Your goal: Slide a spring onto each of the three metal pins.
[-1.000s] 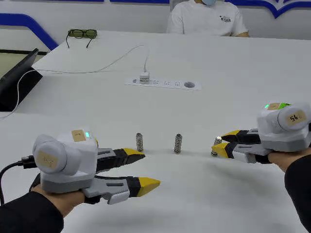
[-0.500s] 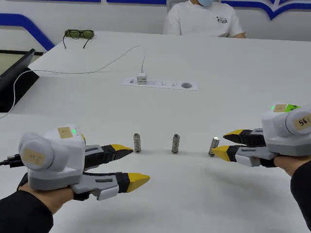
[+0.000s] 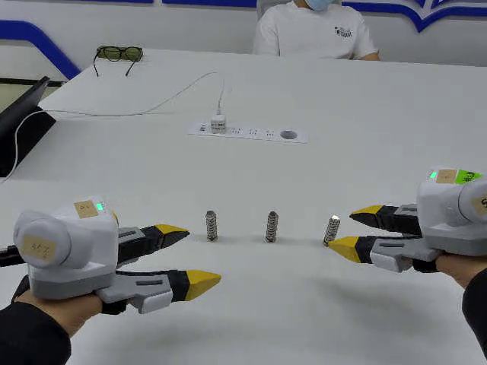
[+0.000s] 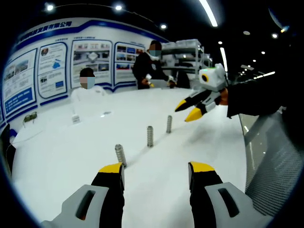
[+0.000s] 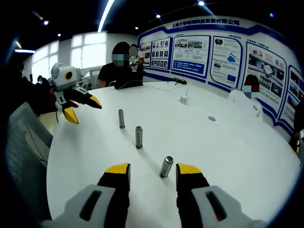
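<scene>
**Both grippers spread, three springs standing between them**

Your left gripper [image 3: 189, 255], grey and black with yellow tips, hangs at 8 o'clock over the white tabletop [image 3: 266, 327]. Its jaws are spread wide and hold nothing. Your right gripper [image 3: 354, 230], of the same build, sits at 3 o'clock, with its jaws also apart and empty.

Three small coiled metal springs stand in a row across the middle. They are the left spring [image 3: 211, 226], the middle spring [image 3: 272, 226] and the right spring [image 3: 332, 230], which leans a little. In your right gripper view the right spring [image 5: 166, 166] stands just ahead of the gap between the tips. The left spring is near your left gripper's upper tip, with bare table between them.

From the row toward 6 o'clock the surface is bare. Toward 12 o'clock lies a white power strip [image 3: 247, 131] with a white cable [image 3: 152, 106] trailing to 10 o'clock. A black screen [image 3: 19, 122] stands at the left table edge at 9 o'clock. Green-lensed glasses [image 3: 118, 53] rest near the far edge at 11 o'clock. A seated person in a white shirt [image 3: 312, 30] is beyond the far edge at 12 o'clock.
</scene>
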A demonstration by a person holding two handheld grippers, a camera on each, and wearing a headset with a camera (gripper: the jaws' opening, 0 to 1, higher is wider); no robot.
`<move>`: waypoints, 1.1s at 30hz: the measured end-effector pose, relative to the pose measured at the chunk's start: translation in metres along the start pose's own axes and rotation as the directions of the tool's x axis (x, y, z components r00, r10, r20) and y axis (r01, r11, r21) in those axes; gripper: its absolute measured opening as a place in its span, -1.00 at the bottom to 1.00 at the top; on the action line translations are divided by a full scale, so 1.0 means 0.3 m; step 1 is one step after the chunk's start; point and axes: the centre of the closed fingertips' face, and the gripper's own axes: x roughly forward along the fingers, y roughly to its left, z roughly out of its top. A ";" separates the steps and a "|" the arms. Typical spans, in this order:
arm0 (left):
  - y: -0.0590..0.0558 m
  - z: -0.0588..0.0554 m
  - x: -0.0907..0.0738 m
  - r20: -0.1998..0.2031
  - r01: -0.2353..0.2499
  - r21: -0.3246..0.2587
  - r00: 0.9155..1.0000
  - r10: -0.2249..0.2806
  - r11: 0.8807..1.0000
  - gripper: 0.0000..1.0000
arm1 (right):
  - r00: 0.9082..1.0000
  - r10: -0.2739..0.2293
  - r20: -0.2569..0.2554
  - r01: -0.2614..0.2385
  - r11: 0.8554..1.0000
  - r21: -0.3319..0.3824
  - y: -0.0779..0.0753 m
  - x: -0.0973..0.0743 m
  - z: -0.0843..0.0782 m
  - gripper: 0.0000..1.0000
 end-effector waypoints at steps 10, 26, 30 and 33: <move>0.027 -0.016 -0.009 -0.002 -0.024 -0.020 1.000 0.024 1.000 0.15 | 1.000 0.022 0.023 -0.021 1.000 -0.011 0.034 -0.015 -0.006 -0.13; 0.042 -0.042 -0.014 -0.013 -0.044 -0.037 0.999 0.044 0.998 0.21 | 0.999 0.021 0.041 -0.022 1.000 0.008 0.040 -0.046 -0.053 -0.02; 0.043 -0.049 -0.016 -0.015 -0.048 -0.042 0.999 0.048 0.998 0.22 | 0.999 0.024 0.041 -0.025 1.000 0.006 0.053 -0.046 -0.054 0.03; 0.044 -0.052 -0.018 -0.017 -0.051 -0.043 0.999 0.051 0.998 0.22 | 0.999 0.030 0.042 -0.030 1.000 -0.002 0.064 -0.047 -0.053 0.04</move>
